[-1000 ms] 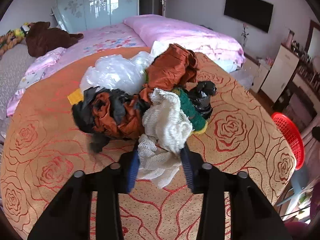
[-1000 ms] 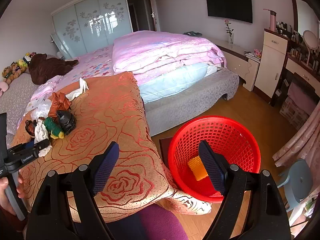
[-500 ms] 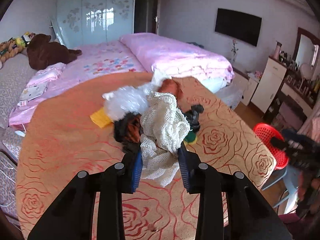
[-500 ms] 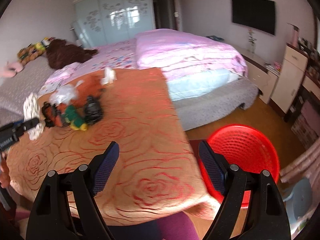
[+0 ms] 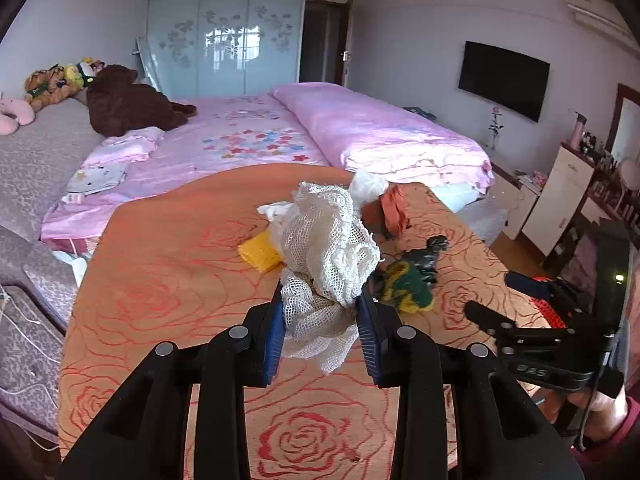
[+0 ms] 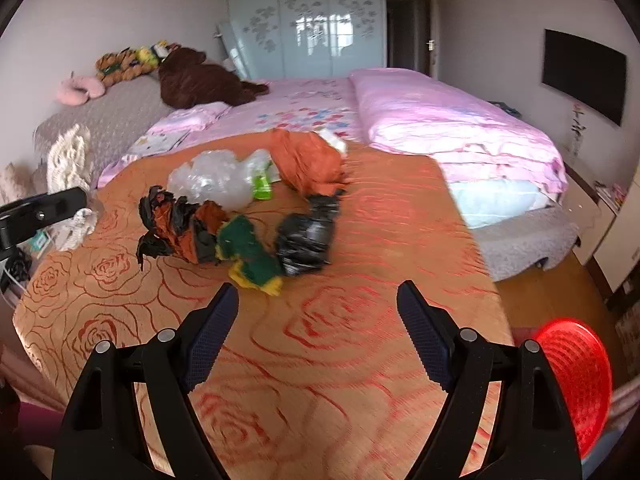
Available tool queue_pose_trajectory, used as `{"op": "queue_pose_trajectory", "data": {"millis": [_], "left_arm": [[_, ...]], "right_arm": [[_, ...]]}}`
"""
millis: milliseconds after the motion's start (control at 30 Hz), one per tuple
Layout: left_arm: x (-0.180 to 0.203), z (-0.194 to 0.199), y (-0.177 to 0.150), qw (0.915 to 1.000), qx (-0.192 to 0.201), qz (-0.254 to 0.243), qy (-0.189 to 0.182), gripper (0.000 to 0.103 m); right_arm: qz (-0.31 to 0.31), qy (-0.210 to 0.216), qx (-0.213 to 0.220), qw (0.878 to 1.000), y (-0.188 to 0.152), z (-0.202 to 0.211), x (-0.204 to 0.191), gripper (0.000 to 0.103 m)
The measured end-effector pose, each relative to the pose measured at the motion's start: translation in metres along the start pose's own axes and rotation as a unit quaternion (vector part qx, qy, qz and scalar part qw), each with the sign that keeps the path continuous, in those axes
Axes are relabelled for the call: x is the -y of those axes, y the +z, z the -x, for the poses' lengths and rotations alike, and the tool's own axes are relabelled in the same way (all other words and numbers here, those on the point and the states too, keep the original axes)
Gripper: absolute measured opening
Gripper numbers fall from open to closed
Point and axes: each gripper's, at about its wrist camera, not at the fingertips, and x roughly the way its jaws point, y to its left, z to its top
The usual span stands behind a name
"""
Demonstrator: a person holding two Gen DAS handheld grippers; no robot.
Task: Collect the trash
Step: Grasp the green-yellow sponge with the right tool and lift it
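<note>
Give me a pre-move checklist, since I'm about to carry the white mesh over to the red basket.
1. Left tongs shut on the white mesh: ok.
2. Mesh lifted off the trash pile: ok.
3. Right tongs open and empty: ok.
4. Red basket in view beside the table: ok.
5. Room inside the basket: cannot tell.
6. Right tongs out of the left tongs' way: not ok, they sit between mesh and basket.

Trash pile [image 6: 244, 216] on the table [image 6: 360, 320] at twelve o'clock of the right gripper [image 6: 318, 340], basket [image 6: 576, 380] at four o'clock below the table edge, bed [image 6: 400, 120] behind.
</note>
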Motion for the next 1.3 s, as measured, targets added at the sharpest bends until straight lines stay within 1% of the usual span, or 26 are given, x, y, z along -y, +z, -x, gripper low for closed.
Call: {"op": "queue_pose_trajectory", "data": {"millis": [133, 333, 467, 500, 533, 600, 700, 933, 1300], "left_arm": [[-0.006, -0.003, -0.001, 1.0, -0.002, 0.006, 0.003, 0.031], [-0.011, -0.004, -0.002, 0.9999, -0.004, 0.011, 0.006, 0.031], [-0.013, -0.006, -0.003, 0.9999, -0.007, 0.014, 0.007, 0.031], [-0.014, -0.006, -0.003, 0.9998, -0.007, 0.014, 0.007, 0.031], [-0.014, -0.006, -0.004, 0.9998, -0.008, 0.016, 0.007, 0.031], [-0.015, -0.006, -0.004, 0.9998, -0.007, 0.017, 0.007, 0.031], [-0.015, -0.007, -0.004, 0.9998, -0.007, 0.018, 0.008, 0.031], [-0.012, -0.006, -0.003, 0.9998, -0.006, 0.015, 0.007, 0.031], [0.003, -0.009, -0.006, 0.9999, -0.009, 0.007, -0.002, 0.031]], "right_arm": [[0.004, 0.017, -0.015, 1.0, 0.008, -0.02, -0.01, 0.076], [0.032, 0.022, -0.034, 0.999, 0.018, -0.048, -0.028, 0.066], [0.041, 0.032, -0.055, 0.997, 0.022, -0.065, -0.035, 0.052], [0.045, 0.032, -0.056, 0.997, 0.023, -0.067, -0.037, 0.047], [0.046, 0.031, -0.057, 0.997, 0.023, -0.068, -0.038, 0.044], [0.046, 0.034, -0.056, 0.997, 0.023, -0.067, -0.039, 0.035], [0.044, 0.036, -0.052, 0.997, 0.022, -0.061, -0.039, 0.032], [0.03, 0.036, -0.025, 0.999, 0.02, -0.033, -0.028, 0.031], [-0.02, 0.023, 0.013, 0.999, 0.013, 0.02, 0.008, 0.031]]}}
